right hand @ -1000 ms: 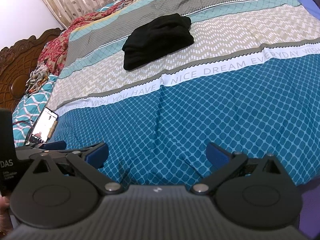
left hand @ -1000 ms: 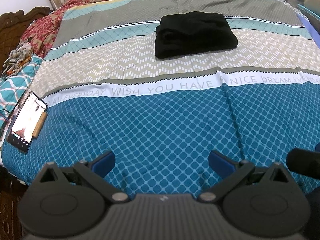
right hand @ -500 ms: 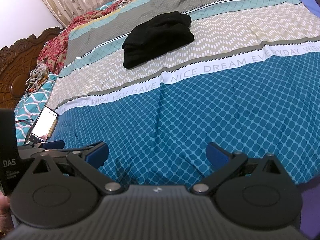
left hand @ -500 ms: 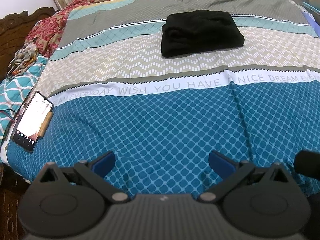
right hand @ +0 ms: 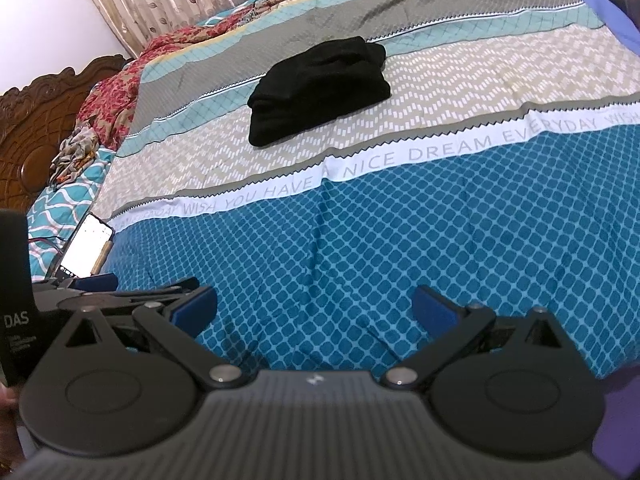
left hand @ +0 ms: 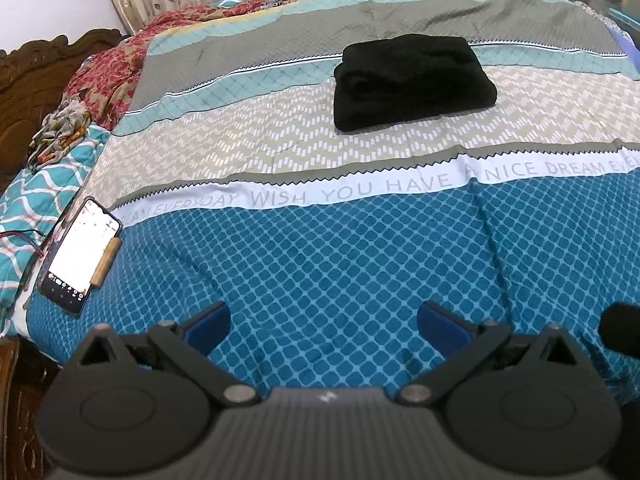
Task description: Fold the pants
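Pants [left hand: 414, 80], black and folded into a thick bundle, lie on the beige zigzag stripe of the bedspread [left hand: 340, 264], at about 12 o'clock in the left wrist view and 11 o'clock in the right wrist view [right hand: 320, 88]. A white band across the bedspread reads "WISH YOU HAVE A NICE DREAM EVERYDAY". The left gripper [left hand: 323, 320] hangs over the blue diamond-patterned part near the bed's edge, jaws spread wide, holding nothing. The right gripper [right hand: 314, 306] is beside it, jaws likewise spread and empty. A phone [left hand: 80, 256] with a lit screen lies at 9 o'clock by the bedspread's edge. At the right view's left edge a black block [right hand: 16, 292] shows the letters "DAS"; the smaller print below is unreadable.
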{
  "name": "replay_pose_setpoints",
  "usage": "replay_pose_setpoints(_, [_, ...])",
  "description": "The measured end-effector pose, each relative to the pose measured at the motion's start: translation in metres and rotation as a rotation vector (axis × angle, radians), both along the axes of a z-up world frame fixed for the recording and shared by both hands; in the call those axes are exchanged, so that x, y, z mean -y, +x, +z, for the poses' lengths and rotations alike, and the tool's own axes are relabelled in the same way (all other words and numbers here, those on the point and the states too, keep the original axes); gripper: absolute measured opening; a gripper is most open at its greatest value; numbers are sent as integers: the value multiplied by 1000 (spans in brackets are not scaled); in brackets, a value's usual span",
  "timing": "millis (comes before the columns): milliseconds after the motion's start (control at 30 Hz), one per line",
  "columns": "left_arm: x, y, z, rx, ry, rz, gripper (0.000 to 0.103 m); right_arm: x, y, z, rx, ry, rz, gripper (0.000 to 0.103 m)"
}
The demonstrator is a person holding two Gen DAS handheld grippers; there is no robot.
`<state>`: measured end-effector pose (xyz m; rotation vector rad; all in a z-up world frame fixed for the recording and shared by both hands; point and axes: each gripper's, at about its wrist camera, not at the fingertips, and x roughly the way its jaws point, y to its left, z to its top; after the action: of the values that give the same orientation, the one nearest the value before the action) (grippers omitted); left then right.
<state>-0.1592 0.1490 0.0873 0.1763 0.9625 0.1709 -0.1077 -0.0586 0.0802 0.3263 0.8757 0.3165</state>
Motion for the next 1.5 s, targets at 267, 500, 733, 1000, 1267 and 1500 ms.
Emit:
replay_pose_setpoints(267, [1,1,-3,-16,7,-4,103,-2,0,0,6,-7,0,103])
replay_pose_setpoints(500, [2,2,-5,-27,9,-5,103,-1,1,-1,1,-4,0,103])
replay_pose_setpoints(733, [2,3,-7,-41,6,-4,103,-1,1,-2,-5,1,-2,103])
replay_pose_setpoints(1000, [3,3,-8,-49,0,-8,103,0,1,-2,-8,3,-4,103])
replay_pose_setpoints(1267, [4,3,-9,-55,-1,-10,103,0,0,-2,-10,5,-7,103])
replay_pose_setpoints(1500, [4,3,-10,-58,-2,-11,103,-1,-1,-3,-10,5,-11,103])
